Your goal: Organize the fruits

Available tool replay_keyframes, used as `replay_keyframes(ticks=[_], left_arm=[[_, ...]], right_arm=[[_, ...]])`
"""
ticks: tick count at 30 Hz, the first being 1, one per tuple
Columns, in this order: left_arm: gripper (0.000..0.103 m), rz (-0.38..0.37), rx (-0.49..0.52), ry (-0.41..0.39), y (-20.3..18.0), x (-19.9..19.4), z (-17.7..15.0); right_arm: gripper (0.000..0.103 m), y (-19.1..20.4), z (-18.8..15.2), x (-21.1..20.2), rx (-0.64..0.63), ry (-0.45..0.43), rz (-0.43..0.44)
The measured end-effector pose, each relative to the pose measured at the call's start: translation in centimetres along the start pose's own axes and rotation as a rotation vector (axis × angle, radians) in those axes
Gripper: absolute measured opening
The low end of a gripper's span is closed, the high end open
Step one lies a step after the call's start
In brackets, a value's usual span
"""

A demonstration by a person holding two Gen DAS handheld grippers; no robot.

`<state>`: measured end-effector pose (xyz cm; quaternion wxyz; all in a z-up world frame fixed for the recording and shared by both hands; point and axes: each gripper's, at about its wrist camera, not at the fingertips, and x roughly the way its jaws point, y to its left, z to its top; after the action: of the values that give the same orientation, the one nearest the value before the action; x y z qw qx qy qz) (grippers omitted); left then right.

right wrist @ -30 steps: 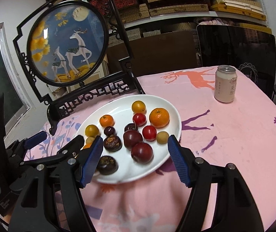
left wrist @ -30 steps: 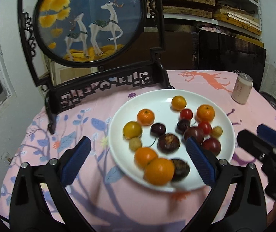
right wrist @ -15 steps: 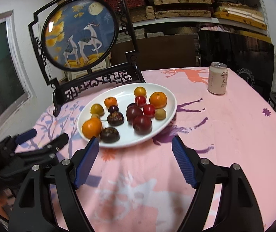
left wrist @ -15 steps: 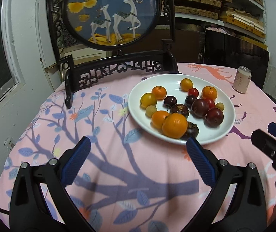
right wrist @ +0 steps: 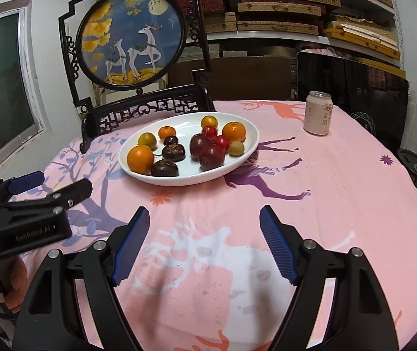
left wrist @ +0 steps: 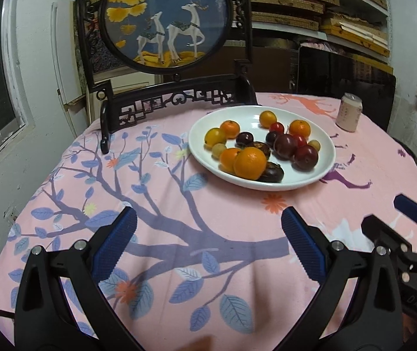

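A white plate holds several fruits: a large orange, small tangerines, dark red plums, cherry tomatoes and dark brown round fruits. The plate also shows in the right wrist view, with the orange at its left. My left gripper is open and empty, low over the cloth in front of the plate. My right gripper is open and empty, also short of the plate. Each gripper sees the other at its side.
A pink printed cloth covers the round table. A black carved stand with a round deer picture stands behind the plate. A drink can stands at the far right. Shelves and a dark panel are beyond.
Both grippers have pulled back from the plate toward the near table edge. The plate now sits farther away in both views. Both stayed open and empty.
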<state>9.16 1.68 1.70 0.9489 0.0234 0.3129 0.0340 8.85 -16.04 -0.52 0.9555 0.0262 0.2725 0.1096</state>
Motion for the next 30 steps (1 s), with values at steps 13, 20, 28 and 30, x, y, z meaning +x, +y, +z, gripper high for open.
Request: replay_keyframes(ticks=[13, 20, 28, 30], left_arm=[[0.101, -0.023, 0.045, -0.018, -1.4, -0.6, -0.2], [0.101, -0.056, 0.035, -0.012, -1.2, -0.6, -0.1], [0.101, -0.039, 0.054, -0.057, -1.5, -1.2, -0.2], [0.101, -0.046, 0.051, -0.054, -1.5, -1.2, -0.2]], right_arm=[[0.078, -0.6, 0.1, 0.1, 0.024, 0.000, -0.013], [0.078, -0.6, 0.2, 0.1, 0.033, 0.007, -0.014], [0.078, -0.6, 0.2, 0.1, 0.035, 0.008, -0.016], [0.078, -0.6, 0.2, 0.1, 0.040, 0.009, -0.017]])
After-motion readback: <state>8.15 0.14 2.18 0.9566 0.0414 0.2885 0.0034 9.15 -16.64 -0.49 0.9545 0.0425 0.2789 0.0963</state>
